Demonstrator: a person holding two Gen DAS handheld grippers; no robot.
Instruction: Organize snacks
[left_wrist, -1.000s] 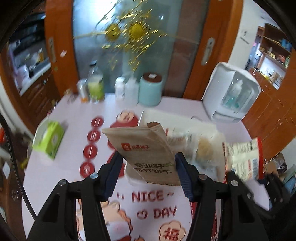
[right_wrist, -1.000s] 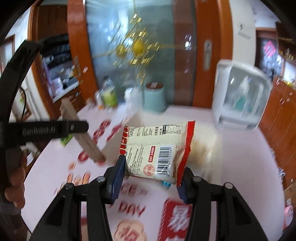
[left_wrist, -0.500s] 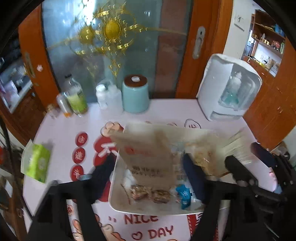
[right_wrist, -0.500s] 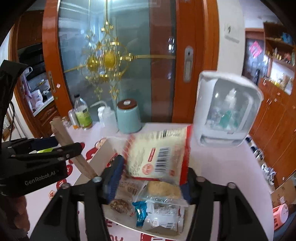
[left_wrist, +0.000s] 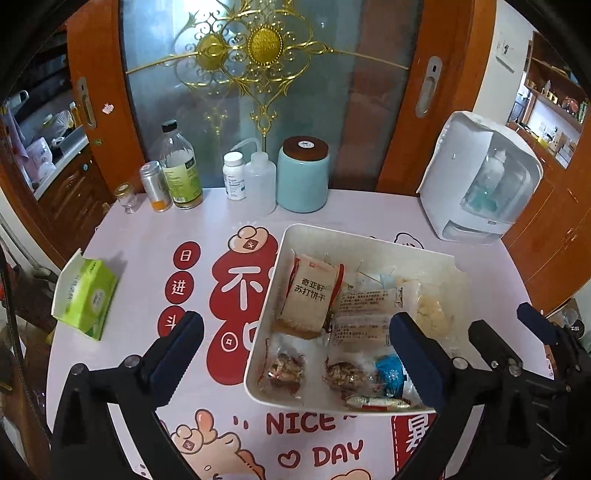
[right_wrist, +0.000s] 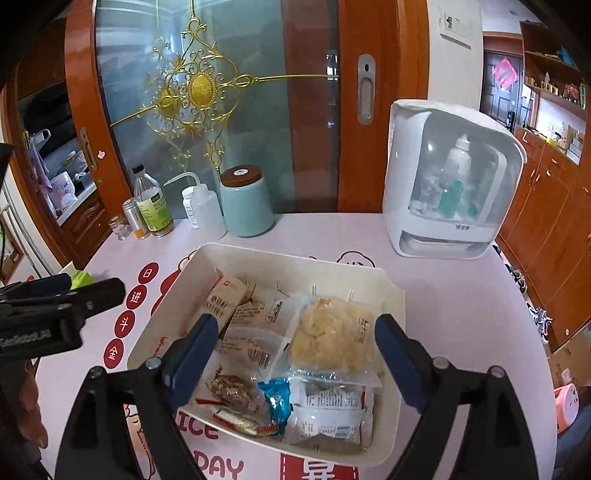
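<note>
Two grippers are seen with nothing between their fingers. A second ago each pinched a packet: the left gripper (left_wrist: 295, 347), at the bottom of its own view, held a tan cracker packet, and the right gripper (right_wrist: 295, 354), at the bottom of its view, held a white packet with a red edge. Both pairs of jaws are now spread and are still opening, above the white tray (left_wrist: 280, 266).

The tan cracker packet (left_wrist: 308, 295) is now found lying in the tray, in the middle of the left wrist view, beside the left wall. In the right wrist view a clear bag of pale puffed snack (right_wrist: 328, 332) is seen at the centre, and white printed packets (right_wrist: 325, 410) lie below it near the tray's front rim. Which of these is the one just released cannot be told with certainty. A blue wrapper (right_wrist: 275, 398) and a nut bar (right_wrist: 231, 386) are seen at the tray's near left.

Both drops are judged complete, so the tray holds every snack in view, and no loose packet is seen on the printed tablecloth (left_wrist: 147, 243).

Farther back, a green tissue pack (left_wrist: 86, 295) is seen at the left. A teal canister (left_wrist: 303, 177) and bottles (left_wrist: 177, 166) stand along the far edge, and a white appliance (left_wrist: 480, 181) stands at the upper right.
</note>
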